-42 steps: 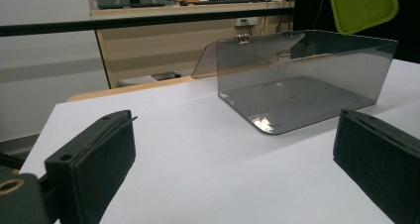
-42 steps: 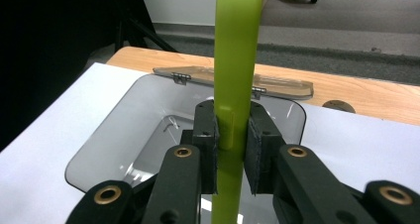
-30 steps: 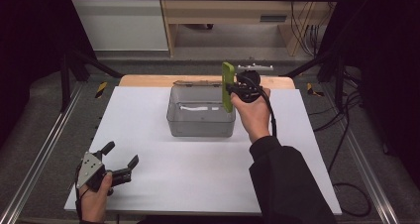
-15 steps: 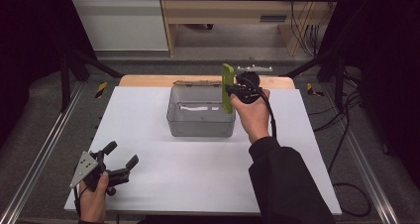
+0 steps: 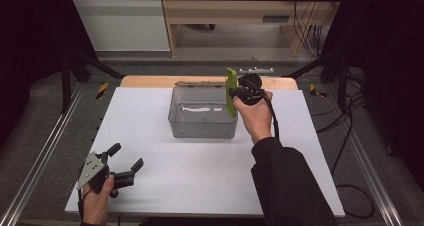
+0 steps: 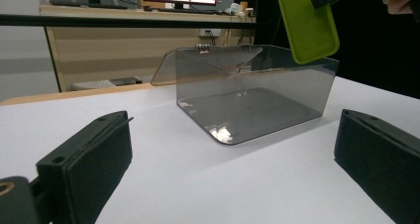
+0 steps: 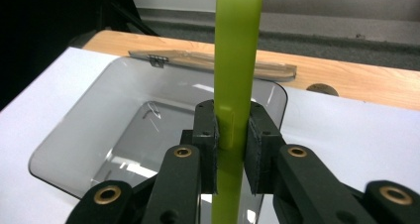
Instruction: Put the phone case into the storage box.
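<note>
The right gripper (image 5: 239,93) is clamped tight on a green phone case (image 5: 230,92). The case stands on its edge, with its long side going up and down. Right under the case sits the clear box (image 5: 202,120), with its lid flipped open at the back. So the case only needs to go straight down to land inside. The right hand is the near one for this job. The left gripper (image 5: 126,162) rests far back on the table (image 5: 210,171), with its jaws wide apart, holding nothing.

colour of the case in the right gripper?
Lime green phone case, clearest in the left gripper view.
</note>
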A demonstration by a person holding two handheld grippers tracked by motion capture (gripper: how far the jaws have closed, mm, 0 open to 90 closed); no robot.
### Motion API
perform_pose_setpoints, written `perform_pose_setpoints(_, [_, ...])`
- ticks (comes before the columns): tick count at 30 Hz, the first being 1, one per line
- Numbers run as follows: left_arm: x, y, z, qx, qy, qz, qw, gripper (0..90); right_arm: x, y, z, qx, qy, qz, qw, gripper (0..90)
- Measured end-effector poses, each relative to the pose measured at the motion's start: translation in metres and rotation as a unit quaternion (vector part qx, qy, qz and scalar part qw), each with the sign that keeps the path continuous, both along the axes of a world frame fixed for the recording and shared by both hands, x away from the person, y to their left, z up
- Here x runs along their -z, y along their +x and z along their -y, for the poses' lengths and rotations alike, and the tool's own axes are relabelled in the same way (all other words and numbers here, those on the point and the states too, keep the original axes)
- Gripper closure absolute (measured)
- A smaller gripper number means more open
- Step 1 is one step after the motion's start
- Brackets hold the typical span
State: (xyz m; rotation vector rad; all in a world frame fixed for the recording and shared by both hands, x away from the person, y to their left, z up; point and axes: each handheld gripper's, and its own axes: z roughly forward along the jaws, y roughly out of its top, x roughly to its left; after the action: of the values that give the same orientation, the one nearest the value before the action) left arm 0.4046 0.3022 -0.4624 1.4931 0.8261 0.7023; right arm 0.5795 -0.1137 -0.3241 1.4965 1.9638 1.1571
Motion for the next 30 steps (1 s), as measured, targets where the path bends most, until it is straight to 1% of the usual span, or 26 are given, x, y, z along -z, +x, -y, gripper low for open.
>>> perform_pose_setpoints(3, [0.000,0.000,0.001,0.001,-0.001,0.000,1.0000,1.1,0.002,0.001,0.001,0.004,-0.006,-0.006,1.0000,77.6])
perform_pose_setpoints(9, [0.000,0.000,0.002,0.003,0.003,-0.001,1.0000,1.1,0.007,0.003,0.003,0.009,-0.017,-0.011,0.9998,77.6])
perform_pose_setpoints(12, [0.000,0.000,0.002,0.003,0.004,-0.001,1.0000,1.1,0.009,0.005,0.003,0.010,-0.015,-0.014,0.9997,77.6])
perform_pose_setpoints(16, [0.000,0.000,0.002,0.003,0.003,-0.001,1.0000,1.1,0.012,0.007,0.000,0.008,-0.023,-0.018,0.9996,77.5])
perform_pose_setpoints(22, [0.000,0.000,0.001,0.003,0.003,-0.001,1.0000,1.1,0.019,0.011,-0.004,0.006,-0.035,-0.030,0.9989,77.6])
perform_pose_setpoints(30, [0.000,0.000,0.001,0.004,0.004,-0.002,1.0000,1.1,0.028,0.013,-0.003,0.005,-0.033,-0.041,0.9986,77.5])
